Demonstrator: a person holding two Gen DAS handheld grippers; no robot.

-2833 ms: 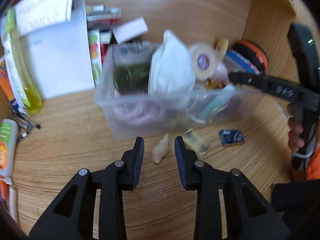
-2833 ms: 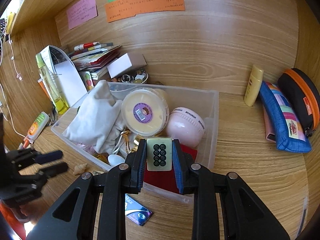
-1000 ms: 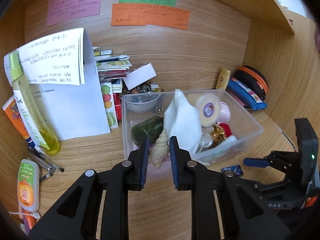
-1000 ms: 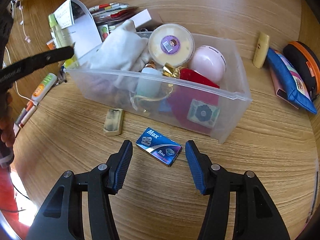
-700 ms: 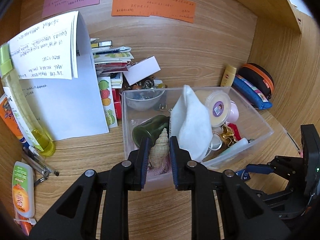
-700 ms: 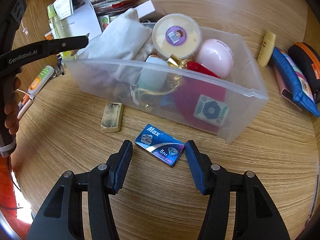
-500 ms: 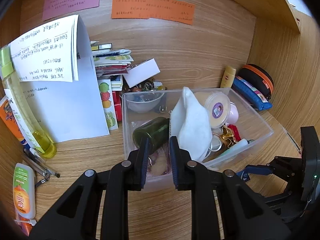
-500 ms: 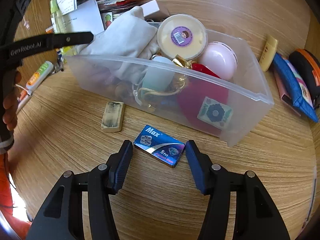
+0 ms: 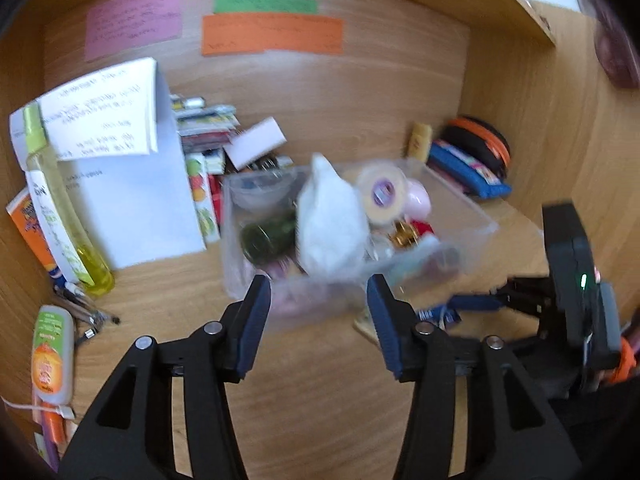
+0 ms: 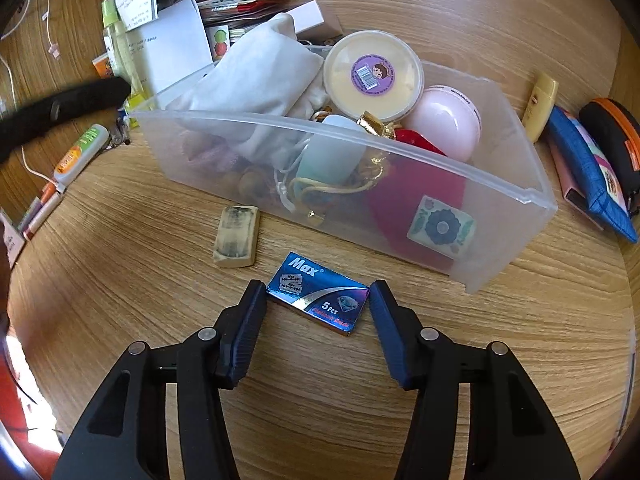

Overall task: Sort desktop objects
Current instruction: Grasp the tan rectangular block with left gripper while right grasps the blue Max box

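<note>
A clear plastic bin (image 10: 536, 196) (image 9: 476, 216) on the wooden desk holds a white cloth pouch (image 10: 256, 80), a round cream tub (image 10: 374, 74), a pink ball-shaped case (image 10: 446, 126) and other small items. My right gripper (image 10: 318, 300) is open, low over the desk, its fingers either side of a blue "Max" razor blade box (image 10: 318, 300). A dirty beige eraser (image 10: 236, 236) lies left of the box. My left gripper (image 9: 318, 292) is open and empty, in front of the bin; this view is blurred.
A white paper stand (image 9: 120, 184), a yellow bottle (image 9: 60, 208) and a stack of books (image 9: 208, 128) stand at the left back. An orange-green tube (image 9: 52, 348) and pens lie at far left. Pencil cases (image 10: 592, 160) and a small yellow tube (image 10: 542, 104) lie right of the bin.
My left gripper let the shell drop into the bin, opened wide and pulled back. My right gripper moved lower and closer to the blue box, staying open.
</note>
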